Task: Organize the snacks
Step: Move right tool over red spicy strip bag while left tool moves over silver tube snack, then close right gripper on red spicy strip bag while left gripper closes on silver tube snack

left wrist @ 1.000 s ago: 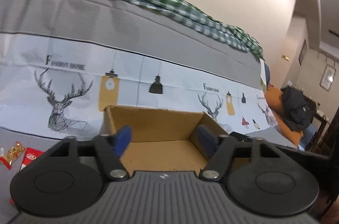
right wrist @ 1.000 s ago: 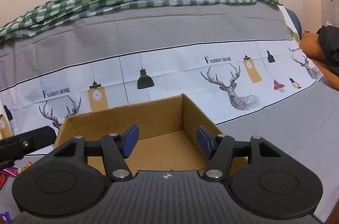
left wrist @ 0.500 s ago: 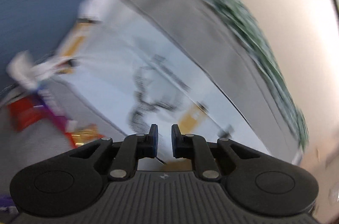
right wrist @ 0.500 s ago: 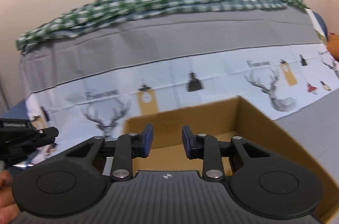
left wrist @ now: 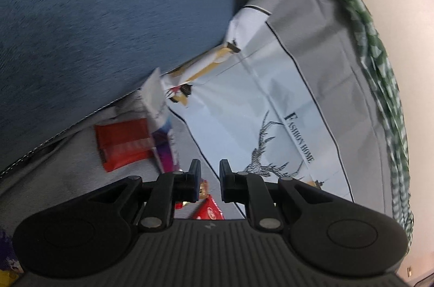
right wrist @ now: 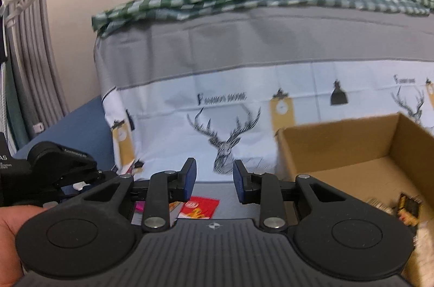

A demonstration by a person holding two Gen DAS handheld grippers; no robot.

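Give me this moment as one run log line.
left hand-held gripper: empty | right hand-held gripper: empty | box: some snacks inside

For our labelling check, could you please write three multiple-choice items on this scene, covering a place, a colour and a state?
1. Seen from the right wrist, where is the cardboard box?
A. right of the tongs
B. left of the tongs
C. on the checked cloth

2. What colour is the flat snack packet beside the blue cushion?
A. green
B. red
C. white

3. What is between the right tongs?
A. a packet
B. the box wall
C. nothing

Key: 1 A, the box sits at the right edge; 2 B, its wrapper is plainly red; 3 C, only the deer-print cloth shows through the gap.
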